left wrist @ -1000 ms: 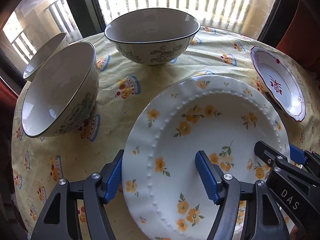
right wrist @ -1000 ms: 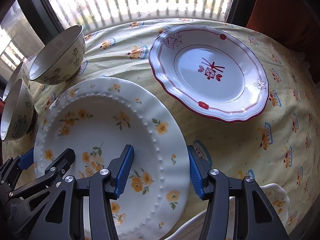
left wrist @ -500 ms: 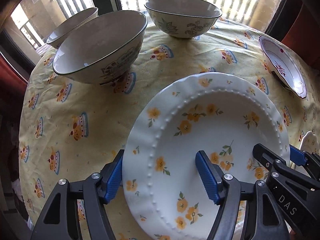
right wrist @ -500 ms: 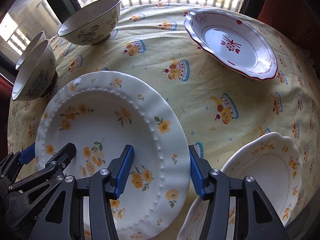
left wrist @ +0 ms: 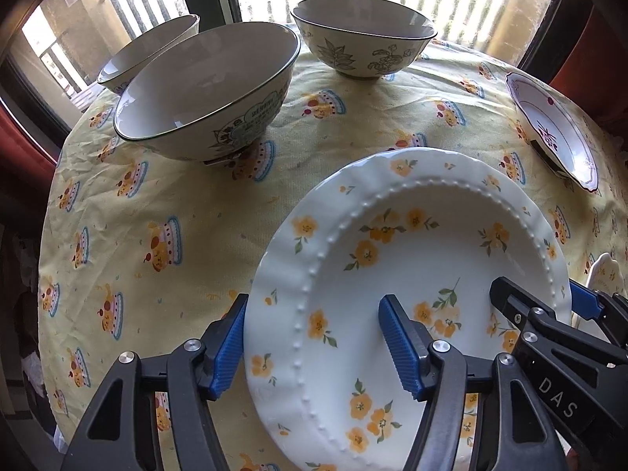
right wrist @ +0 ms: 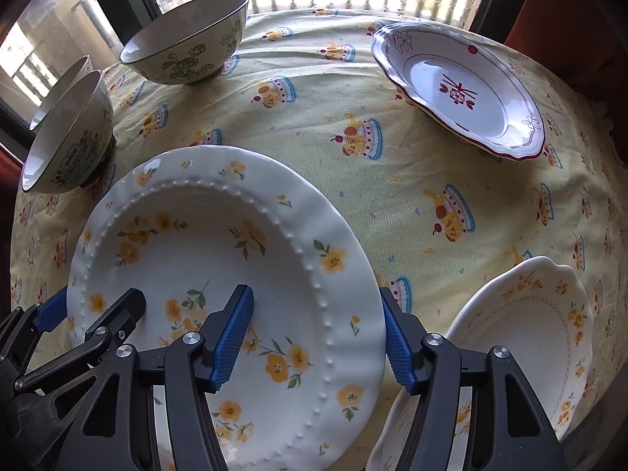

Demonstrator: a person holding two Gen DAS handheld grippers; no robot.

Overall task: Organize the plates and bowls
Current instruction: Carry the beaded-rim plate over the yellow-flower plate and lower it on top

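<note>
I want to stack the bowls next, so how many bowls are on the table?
3. A leaf-patterned bowl stands at the far edge by the window; a bowl with printed text sits far left; a third bowl sits just behind it, partly hidden. More may lie out of view.

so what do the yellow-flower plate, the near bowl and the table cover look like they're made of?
Yellow-flower plate: probably glazed ceramic, though melamine is possible; glossy white with soft window glare, a moulded bead ring and a scalloped rim.
Near bowl: likely glazed ceramic or porcelain; smooth shiny inside, thin dark rim line, printed outside.
Table cover: woven fabric, matte, with visible weave and creases.
</note>
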